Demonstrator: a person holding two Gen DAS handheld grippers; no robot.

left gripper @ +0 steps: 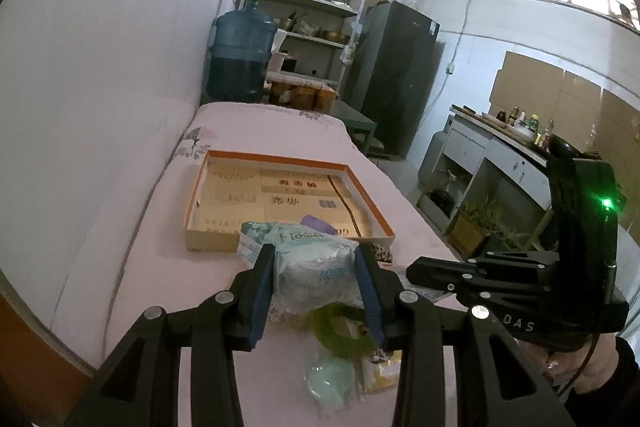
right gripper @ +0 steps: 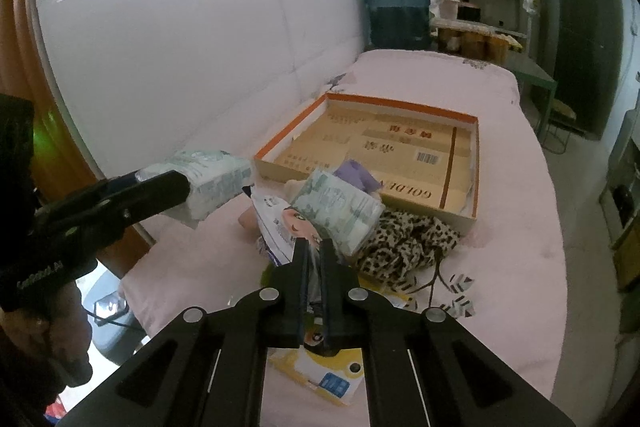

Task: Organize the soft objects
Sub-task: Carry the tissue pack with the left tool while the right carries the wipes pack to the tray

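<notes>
In the left wrist view my left gripper (left gripper: 316, 259) is shut on a plastic-wrapped tissue pack (left gripper: 312, 267), blue pads pressing its two sides, held above the pink cover. From the right wrist view that same pack (right gripper: 208, 183) hangs at the left in the left gripper (right gripper: 182, 187). My right gripper (right gripper: 314, 247) is shut on a thin clear plastic edge that seems to belong to a second green-printed tissue pack (right gripper: 340, 207). This pack leans on a white cartoon packet (right gripper: 276, 219). An orange-rimmed cardboard box (right gripper: 474, 147) lies open behind, with a purple soft thing (right gripper: 356, 175) at its near edge.
A leopard-print cloth (right gripper: 408, 243) lies beside the box's near corner. A yellow packet (right gripper: 320, 375) and green items (left gripper: 340, 331) sit on the pink cover (right gripper: 500, 187). The white wall (left gripper: 100, 107) runs along the left. A blue water jug (left gripper: 240, 59) and shelves (left gripper: 312, 7) stand beyond.
</notes>
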